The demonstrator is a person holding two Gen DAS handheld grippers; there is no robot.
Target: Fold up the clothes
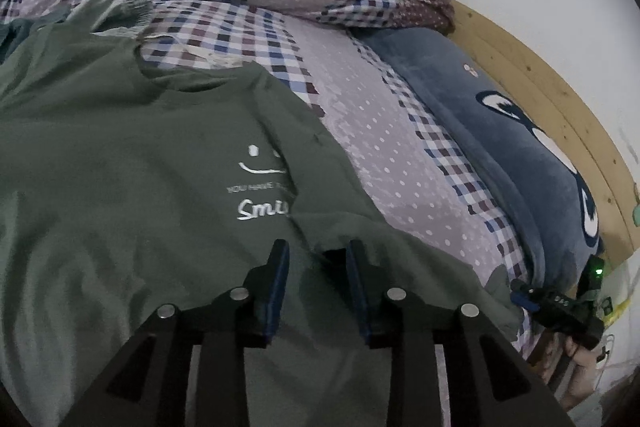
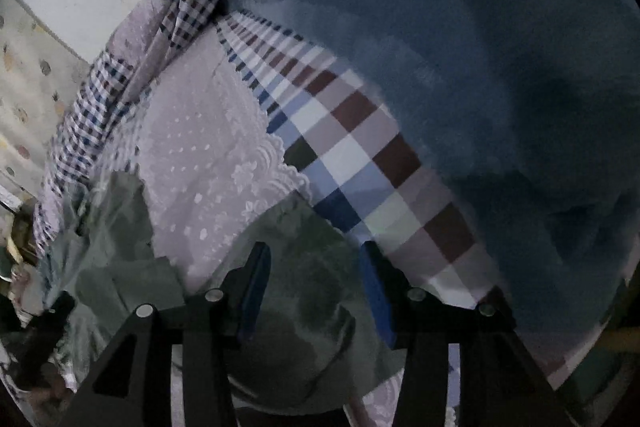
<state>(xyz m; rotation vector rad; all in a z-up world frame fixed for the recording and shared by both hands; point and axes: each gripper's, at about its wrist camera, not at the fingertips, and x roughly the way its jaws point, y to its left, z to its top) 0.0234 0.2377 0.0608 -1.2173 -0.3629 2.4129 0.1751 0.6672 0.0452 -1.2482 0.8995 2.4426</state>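
My left hand-held gripper [image 1: 316,247] points forward and slightly down, its two blue-padded fingers [image 1: 278,283] standing apart with a clear gap between them and nothing clamped there. My right hand-held gripper [image 2: 312,259] is angled low as well, its fingers [image 2: 256,283] spread wider than the left pair, the jaws parted and closing on nothing. From the left wrist view I can see the right hand-held gripper off to my right and below, its dark body tilted, a small green light glowing on it, with my hand [image 1: 576,367] wrapped around its handle underneath.
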